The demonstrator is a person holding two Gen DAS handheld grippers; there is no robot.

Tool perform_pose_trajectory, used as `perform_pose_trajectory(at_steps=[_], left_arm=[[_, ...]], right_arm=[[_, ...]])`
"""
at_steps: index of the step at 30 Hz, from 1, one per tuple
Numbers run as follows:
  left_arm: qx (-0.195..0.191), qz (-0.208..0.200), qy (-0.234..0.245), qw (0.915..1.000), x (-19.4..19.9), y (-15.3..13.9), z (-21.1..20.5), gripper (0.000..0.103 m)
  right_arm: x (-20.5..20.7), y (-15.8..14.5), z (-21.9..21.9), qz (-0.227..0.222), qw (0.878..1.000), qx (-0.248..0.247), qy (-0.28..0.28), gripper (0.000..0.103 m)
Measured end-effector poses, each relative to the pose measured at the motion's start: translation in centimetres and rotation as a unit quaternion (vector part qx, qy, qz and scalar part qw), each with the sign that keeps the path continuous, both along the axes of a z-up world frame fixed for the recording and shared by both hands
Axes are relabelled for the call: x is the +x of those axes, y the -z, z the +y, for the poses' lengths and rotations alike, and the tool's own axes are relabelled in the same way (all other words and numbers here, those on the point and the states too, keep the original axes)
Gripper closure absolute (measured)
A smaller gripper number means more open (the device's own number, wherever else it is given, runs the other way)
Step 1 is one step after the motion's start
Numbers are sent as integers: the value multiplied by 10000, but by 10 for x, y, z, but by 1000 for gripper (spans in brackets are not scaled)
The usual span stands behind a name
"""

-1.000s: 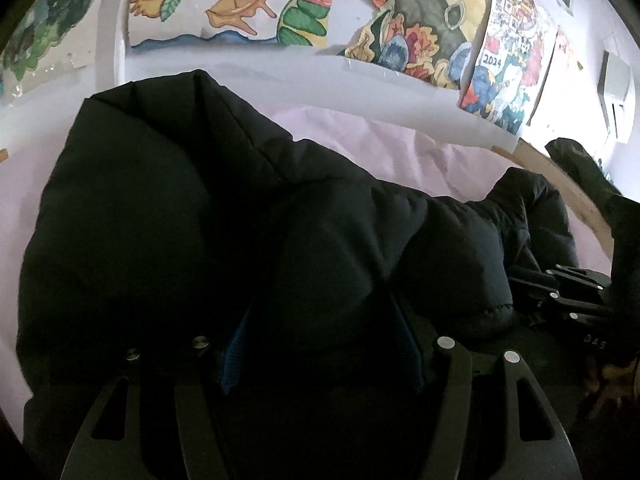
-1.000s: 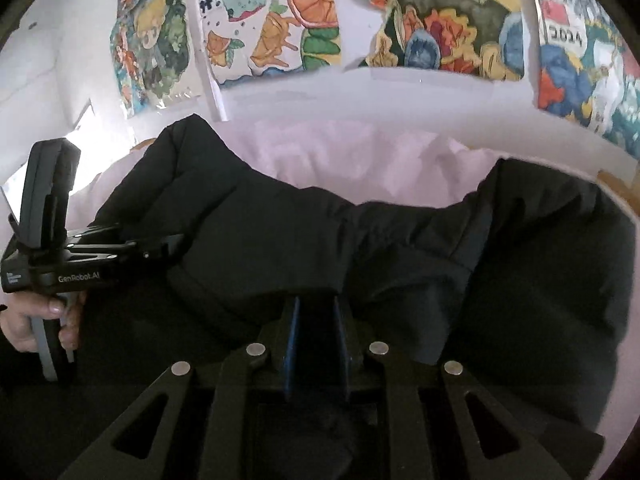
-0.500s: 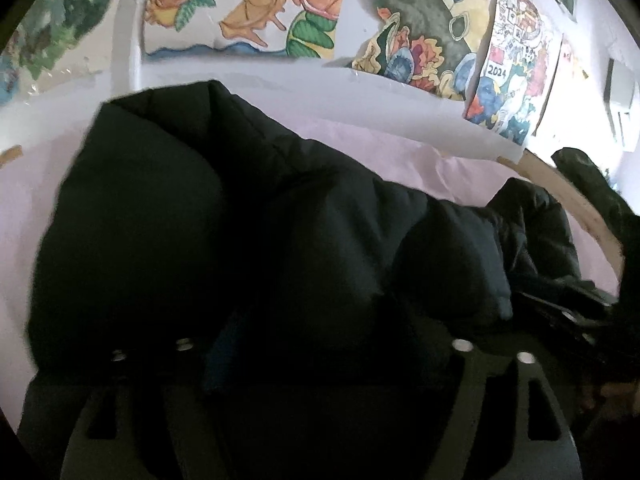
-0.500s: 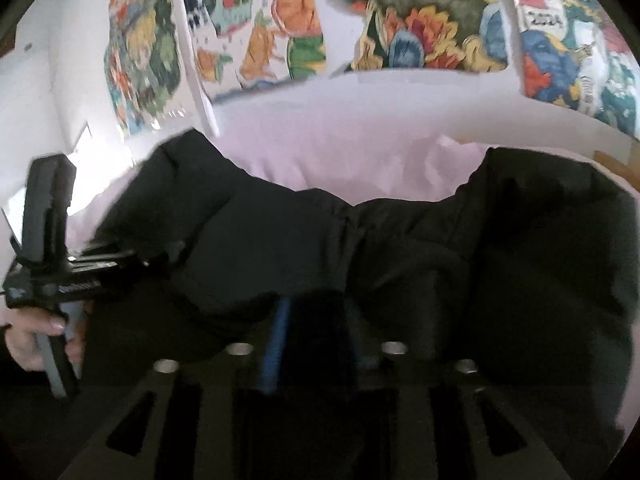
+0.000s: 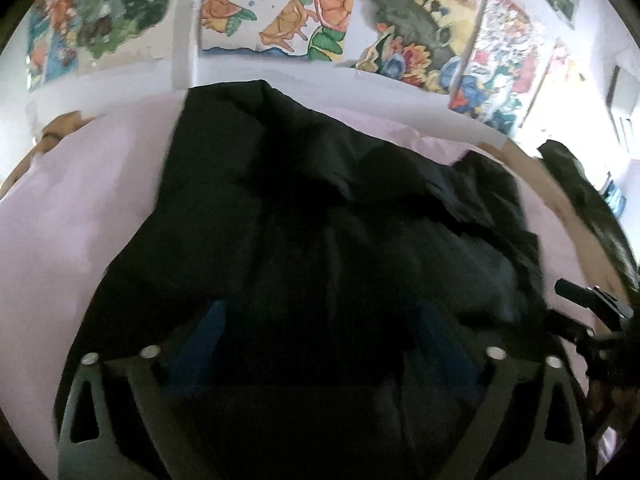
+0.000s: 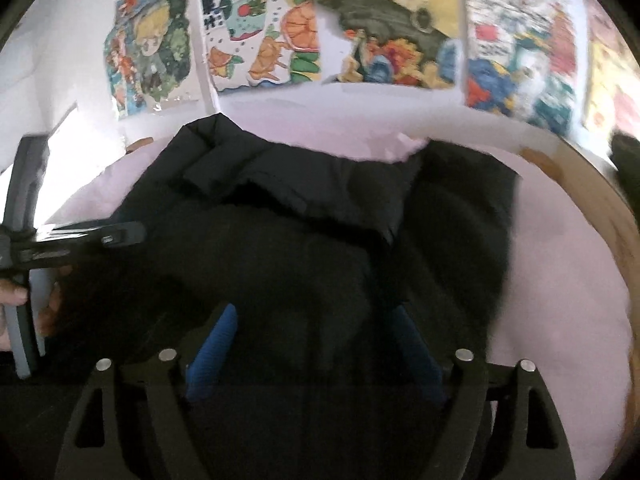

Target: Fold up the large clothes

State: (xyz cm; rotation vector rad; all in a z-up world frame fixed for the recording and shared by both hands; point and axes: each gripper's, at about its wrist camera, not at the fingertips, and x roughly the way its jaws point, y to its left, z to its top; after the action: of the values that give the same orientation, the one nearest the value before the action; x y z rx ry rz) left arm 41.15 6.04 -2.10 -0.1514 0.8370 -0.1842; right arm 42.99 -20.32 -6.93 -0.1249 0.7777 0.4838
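A large black puffer jacket (image 5: 320,216) lies folded over on a pale pink sheet (image 5: 72,208); it also fills the middle of the right wrist view (image 6: 304,232). My left gripper (image 5: 320,320) is open, its blue pads spread wide just above the near part of the jacket. My right gripper (image 6: 316,320) is open too, pads wide apart over the jacket's near edge. The left gripper shows at the left edge of the right wrist view (image 6: 120,236), and the right gripper at the right edge of the left wrist view (image 5: 584,300).
A white wall with colourful posters (image 6: 360,40) rises behind the bed. A wooden bed rim (image 6: 600,208) curves along the right. A dark garment (image 5: 580,184) lies at the far right.
Both grippers have opened and let go of the jacket. They have pulled back and up. The jacket has dropped flat onto the sheet, its lifted half laid over.
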Motion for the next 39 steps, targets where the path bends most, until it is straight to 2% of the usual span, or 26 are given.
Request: perform_pose_trajectory(at_steps=[3, 5, 8, 11, 13, 18, 23, 27, 31, 34, 39], left_arm=[[160, 100, 181, 9997, -44, -21, -1, 2], [340, 228, 318, 9987, -72, -36, -5, 2], [452, 161, 442, 9979, -110, -55, -13, 2], [455, 141, 703, 9964, -147, -67, -25, 2], [471, 148, 766, 9958, -170, -75, -30, 2], [334, -108, 913, 9952, -225, -97, -33, 2], [717, -398, 1356, 9874, -272, -110, -39, 2], [858, -477, 1506, 9837, -287, -98, -33, 2], [814, -199, 1638, 9829, -284, -68, -14, 2], [1245, -194, 1661, 9780, -285, -50, -5, 2], [2132, -313, 2007, 9557, -294, -15, -4, 2]], right_arm=[[-42, -19, -9, 316, 9994, -70, 109, 11], [-65, -29, -6, 447, 9985, -304, 30, 11], [-100, -45, 2, 449, 9973, -548, -193, 11], [-133, -55, 5, 488, 9965, -591, -343, 4], [-154, -61, 5, 486, 9958, -704, -340, 4], [-205, -79, 3, 596, 9944, -825, -266, 2], [-253, -91, 11, 495, 9921, -1061, -450, 0], [-279, -88, 22, 246, 9875, -1315, -836, 0], [-291, -67, 32, 83, 9755, -1758, -1324, 0], [-298, -45, 34, 48, 9625, -2195, -1593, 0], [-298, -4, 37, 311, 9453, -2656, -1867, 0]])
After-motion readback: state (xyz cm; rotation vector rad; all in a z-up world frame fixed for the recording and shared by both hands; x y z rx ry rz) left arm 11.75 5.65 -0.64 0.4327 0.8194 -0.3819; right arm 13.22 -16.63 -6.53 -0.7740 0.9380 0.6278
